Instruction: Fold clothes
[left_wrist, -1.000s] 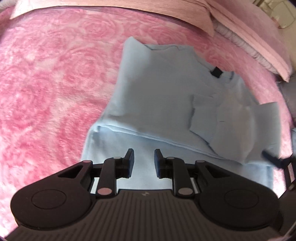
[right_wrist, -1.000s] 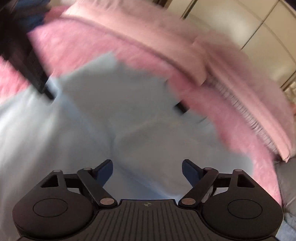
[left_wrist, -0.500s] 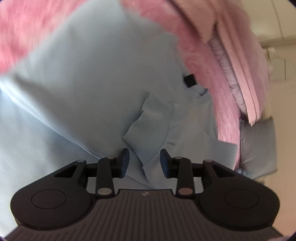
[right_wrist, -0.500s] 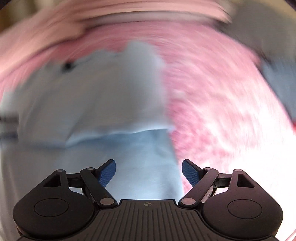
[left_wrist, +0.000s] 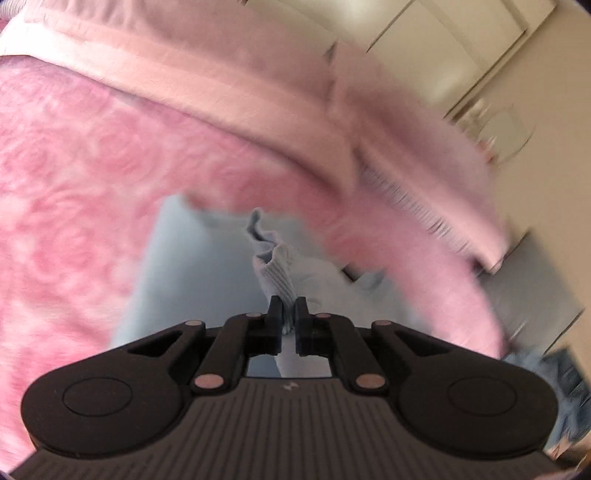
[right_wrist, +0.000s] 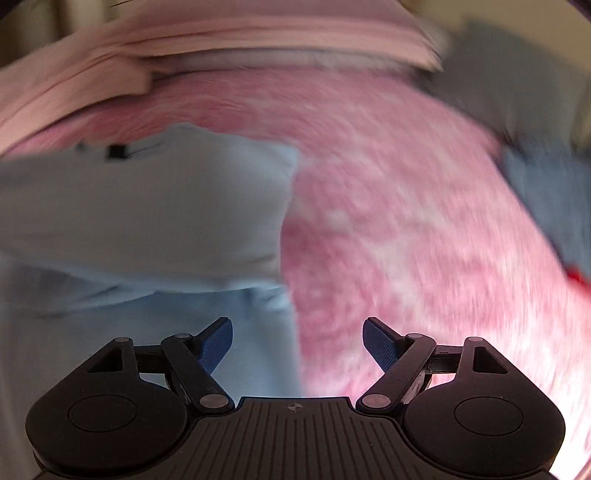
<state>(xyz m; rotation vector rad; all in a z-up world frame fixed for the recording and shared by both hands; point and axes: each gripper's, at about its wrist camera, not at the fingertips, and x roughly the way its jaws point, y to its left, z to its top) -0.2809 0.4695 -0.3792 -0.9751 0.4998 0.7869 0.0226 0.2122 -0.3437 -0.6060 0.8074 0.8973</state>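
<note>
The left claw (left_wrist: 288, 314) is clamped on the ribbed cuff (left_wrist: 275, 269) of the light blue sweater (left_wrist: 192, 273), pulling that sleeve end up off the pink fuzzy blanket (left_wrist: 74, 184) on the bed. Only the left wrist view shows this grab, plus the pale pink pillows (left_wrist: 221, 62) and some cupboard doors behind (pretty blurry).

The right wrist view gives the wider layout: the sweater (right_wrist: 147, 206) lies flat on the blanket (right_wrist: 406, 221) with its black neck tag (right_wrist: 116, 151) showing. The right claw (right_wrist: 297, 339) hangs over the sweater's right edge, jaws wide apart and just starting to close, pinching nothing. A darker blue garment (right_wrist: 546, 192) sits off to the right.
</note>
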